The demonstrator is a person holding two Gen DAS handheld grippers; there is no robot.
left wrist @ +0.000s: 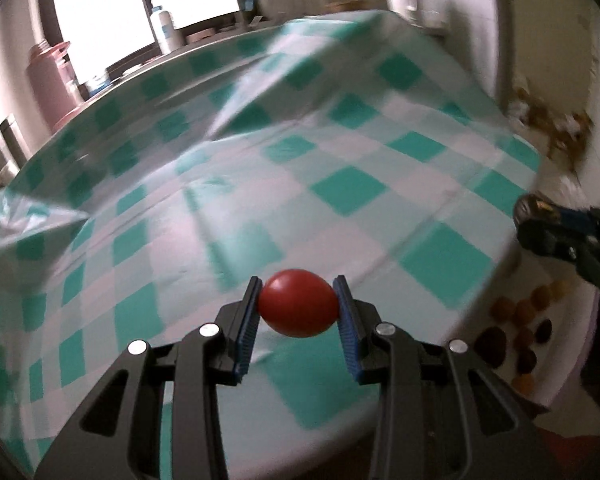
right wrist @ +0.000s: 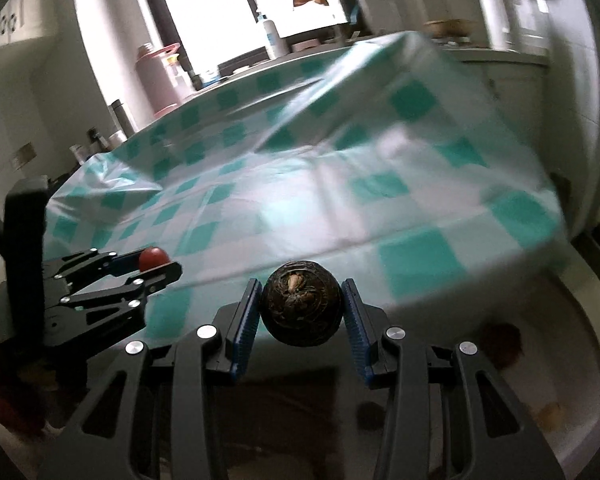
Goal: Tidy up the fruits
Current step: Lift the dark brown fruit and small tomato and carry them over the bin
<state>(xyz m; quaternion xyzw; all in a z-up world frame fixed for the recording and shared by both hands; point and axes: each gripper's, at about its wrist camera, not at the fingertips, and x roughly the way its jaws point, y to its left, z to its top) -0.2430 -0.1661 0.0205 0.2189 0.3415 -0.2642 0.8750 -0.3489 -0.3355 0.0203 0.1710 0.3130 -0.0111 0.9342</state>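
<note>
Carrying two fruits above the checked tablecloth [left wrist: 340, 184]: we are gripping a red cherry tomato [left wrist: 298, 303] w/ the left gripper [left wrist: 298, 308], pads pinching its widest part, and a dark water chestnut [right wrist: 302, 304] w/ the right gripper [right wrist: 302, 312], likewise centred betw. fingertips. Tomato prob. soft, slick, light; chestnut firmer.

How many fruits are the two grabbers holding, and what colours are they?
Red fruit, held in the left gripper: 1
Dark brown fruit, held in the right gripper: 1
Total held: 2
More small brown and dark fruits lie in a white tray at the side, too blurred to count.
</note>
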